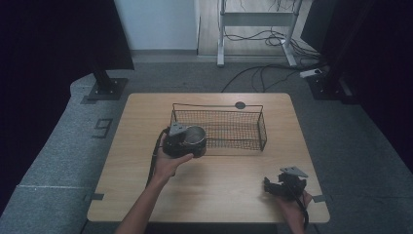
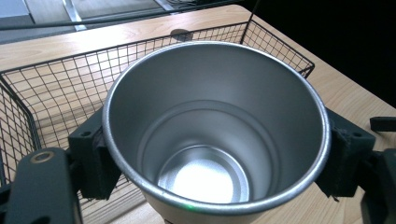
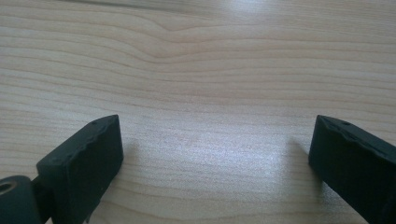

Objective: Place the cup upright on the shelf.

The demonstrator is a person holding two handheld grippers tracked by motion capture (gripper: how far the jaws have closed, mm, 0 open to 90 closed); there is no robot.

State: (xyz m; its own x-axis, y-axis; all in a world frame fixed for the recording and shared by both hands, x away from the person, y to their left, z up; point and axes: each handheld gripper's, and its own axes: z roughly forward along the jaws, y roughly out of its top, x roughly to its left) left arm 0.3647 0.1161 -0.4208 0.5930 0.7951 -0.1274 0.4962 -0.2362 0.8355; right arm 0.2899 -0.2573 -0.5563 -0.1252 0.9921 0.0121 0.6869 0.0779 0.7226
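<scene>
A silver metal cup [image 2: 215, 135] sits upright and empty between the jaws of my left gripper [image 2: 215, 158], which is shut on its sides. In the high view the cup [image 1: 195, 136] and left gripper [image 1: 187, 142] hang at the near left corner of a black wire basket [image 1: 243, 127]; whether the cup is over the basket's rim or just in front of it, I cannot tell. My right gripper [image 1: 278, 187] rests low over the table's near right part. Its jaws stand wide open over bare wood [image 3: 210, 140], nothing between them.
The wire basket [image 2: 56, 88] holds nothing that I can see and stands at the back middle of the wooden table [image 1: 146, 165]. A dark round grommet [image 1: 240, 105] lies behind it. Beyond the table are desk legs and cables [image 1: 263, 73] on the floor.
</scene>
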